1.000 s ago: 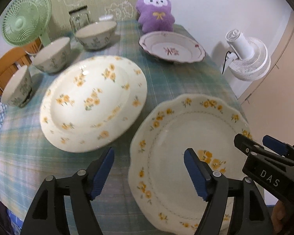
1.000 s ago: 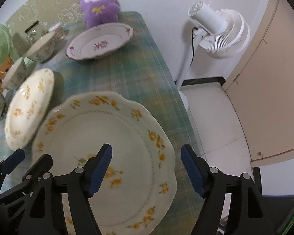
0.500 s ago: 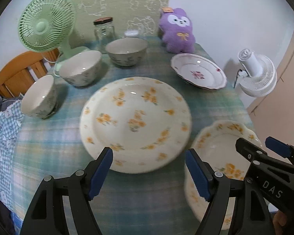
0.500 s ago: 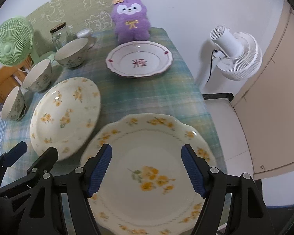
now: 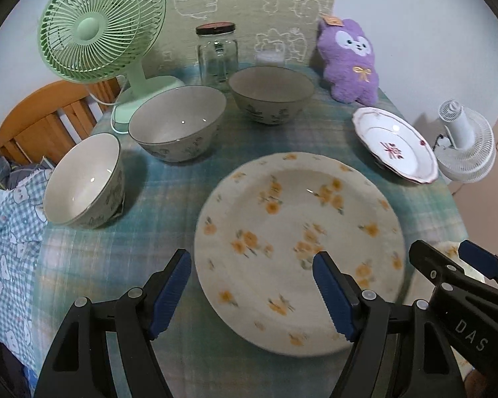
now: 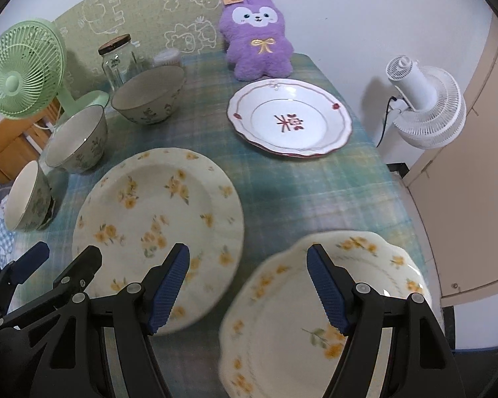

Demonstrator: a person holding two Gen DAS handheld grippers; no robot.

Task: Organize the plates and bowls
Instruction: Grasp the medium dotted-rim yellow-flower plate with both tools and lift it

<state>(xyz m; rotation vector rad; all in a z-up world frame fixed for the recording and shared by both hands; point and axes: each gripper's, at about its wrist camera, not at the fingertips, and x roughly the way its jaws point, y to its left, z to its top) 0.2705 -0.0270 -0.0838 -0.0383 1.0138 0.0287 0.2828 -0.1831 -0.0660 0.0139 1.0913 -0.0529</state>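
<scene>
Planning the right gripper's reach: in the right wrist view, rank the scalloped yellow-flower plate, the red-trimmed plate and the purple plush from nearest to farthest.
1. Scalloped yellow-flower plate: right under the right gripper, at the table's near edge.
2. Red-trimmed plate: mid-table, right side.
3. Purple plush: far end, against the wall.

Counter (image 6: 315, 182): three bowls in a row along the left edge, big plate (image 6: 156, 212) centre-front, scalloped plate (image 6: 315, 315) to its right at the near edge, small plate (image 6: 290, 121) back right before the plush toy (image 6: 257, 49). Jar (image 6: 116, 58) behind the far bowl (image 6: 147, 96).
</scene>
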